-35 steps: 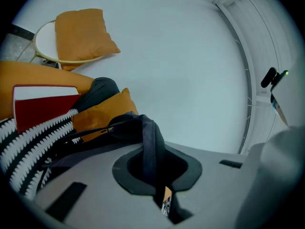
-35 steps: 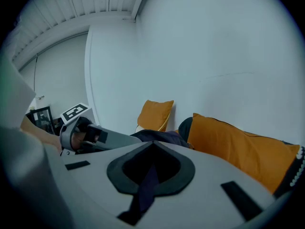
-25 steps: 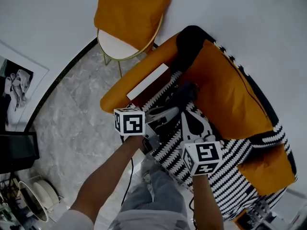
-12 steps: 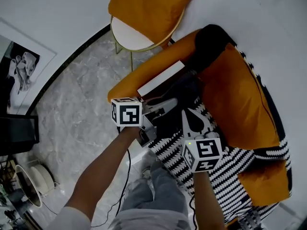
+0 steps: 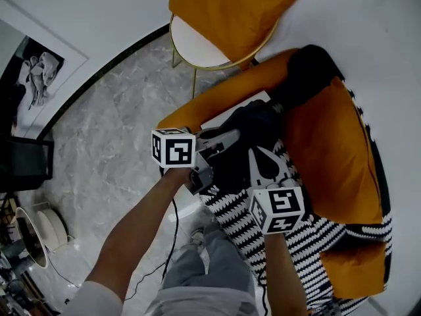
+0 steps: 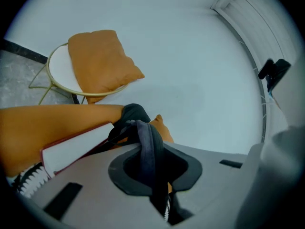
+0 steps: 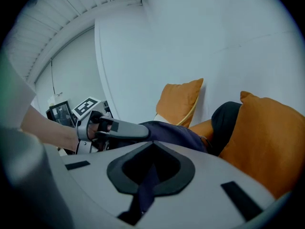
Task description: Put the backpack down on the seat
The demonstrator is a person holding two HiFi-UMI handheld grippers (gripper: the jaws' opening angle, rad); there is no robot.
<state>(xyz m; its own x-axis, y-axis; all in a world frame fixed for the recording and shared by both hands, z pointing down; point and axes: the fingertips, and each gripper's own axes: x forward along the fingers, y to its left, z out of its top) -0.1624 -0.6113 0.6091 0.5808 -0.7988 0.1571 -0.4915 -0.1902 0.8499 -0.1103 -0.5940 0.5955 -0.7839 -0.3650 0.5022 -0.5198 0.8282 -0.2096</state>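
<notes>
Head view: your left gripper and right gripper hold the backpack over the sofa, at twelve o'clock from you.
Left gripper view: jaws clamped on its strap, probably to share the weight.
Right gripper view: jaws pinch a strap too.

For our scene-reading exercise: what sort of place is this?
Probably a living room: an orange upholstered sofa with a black-and-white patterned throw, a gold-framed round chair, a grey marble-look floor.
</notes>
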